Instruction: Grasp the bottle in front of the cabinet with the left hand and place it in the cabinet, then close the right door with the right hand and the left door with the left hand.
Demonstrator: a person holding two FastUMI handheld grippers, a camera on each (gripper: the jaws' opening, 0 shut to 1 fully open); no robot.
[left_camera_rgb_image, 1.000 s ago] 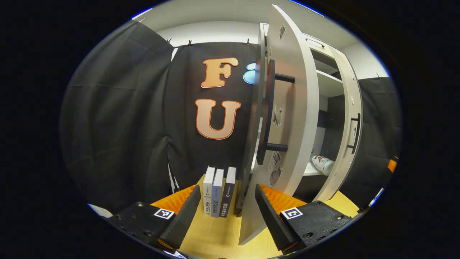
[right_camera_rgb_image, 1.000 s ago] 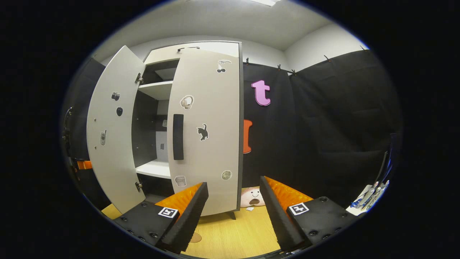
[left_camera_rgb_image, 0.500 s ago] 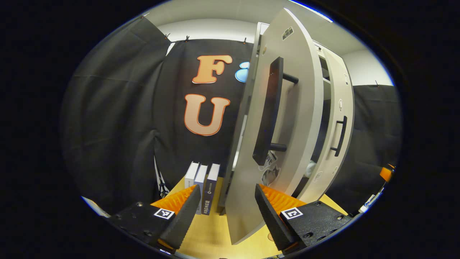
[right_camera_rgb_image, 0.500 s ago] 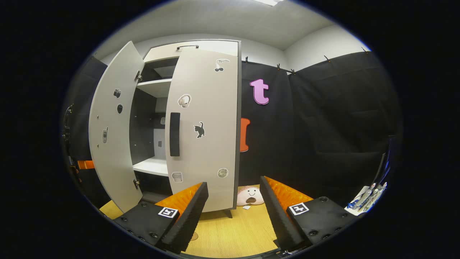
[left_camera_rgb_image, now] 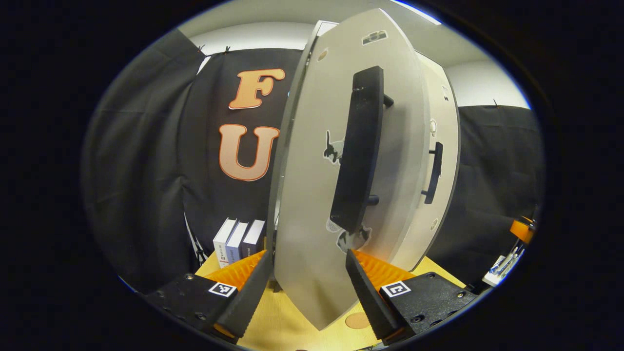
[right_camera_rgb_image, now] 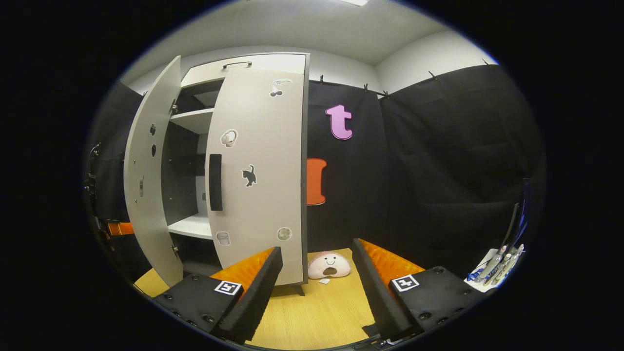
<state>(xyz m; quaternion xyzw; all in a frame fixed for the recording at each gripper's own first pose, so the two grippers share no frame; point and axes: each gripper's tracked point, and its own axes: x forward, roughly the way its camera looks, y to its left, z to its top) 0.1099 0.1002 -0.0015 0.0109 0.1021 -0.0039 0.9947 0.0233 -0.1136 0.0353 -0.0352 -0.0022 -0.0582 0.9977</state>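
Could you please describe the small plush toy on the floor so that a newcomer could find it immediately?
Start at the tall pale cabinet. Beside its right door's bottom corner, against the black cloth, the pink plush toy lies on the wooden floor: round, with a face.

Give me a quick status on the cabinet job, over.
Left gripper open, at the left door, door partly open. Right gripper open, clear of the right door, which looks closed. Nothing in the way.

A yellow wood-grain tabletop [right_camera_rgb_image: 317, 317] is seen carrying the tall grey two-door cabinet [right_camera_rgb_image: 258, 170], three upright books [left_camera_rgb_image: 239, 241] beside it, and a pink smiling plush toy [right_camera_rgb_image: 329, 264] near its right foot.
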